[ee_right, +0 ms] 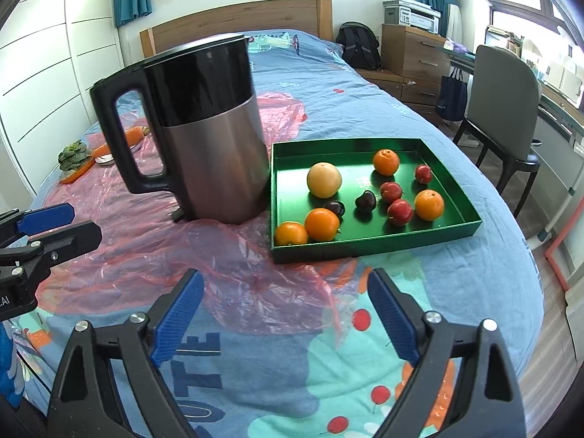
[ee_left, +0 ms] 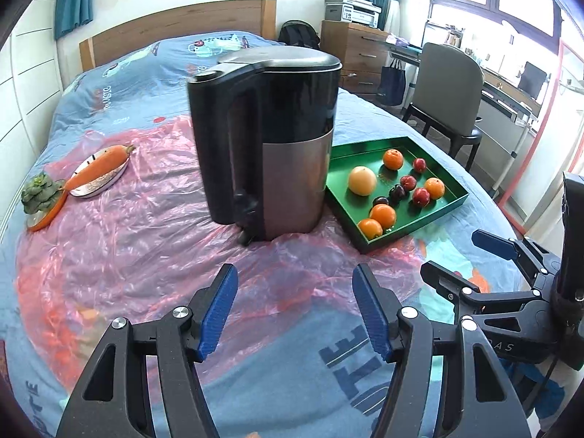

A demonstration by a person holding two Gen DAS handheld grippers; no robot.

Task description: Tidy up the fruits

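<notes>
Green tray [ee_right: 368, 242] on bed [ee_right: 474, 273], long axis across right-wrist view, touching kettle [ee_right: 215, 153] at left edge. Inside: four oranges [ee_right: 322, 224], three red plums [ee_right: 400, 212], two dark cherries [ee_right: 365, 200], one pale yellow fruit [ee_right: 324, 179]. Pink plastic sheet [ee_right: 146, 252] under kettle. Bedroom, desk chair [ee_right: 503, 116] right. Left gripper [ee_left: 294, 310], right gripper [ee_right: 286, 319] both agape, empty.

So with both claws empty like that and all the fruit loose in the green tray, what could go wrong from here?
The round fruit, such as the oranges, lie loose in the green tray, so a nudge could send them rolling. The tall kettle stands right against the tray on crinkled pink plastic sheet over soft bedding; a bump from the open left gripper or right gripper might tip it.
</notes>
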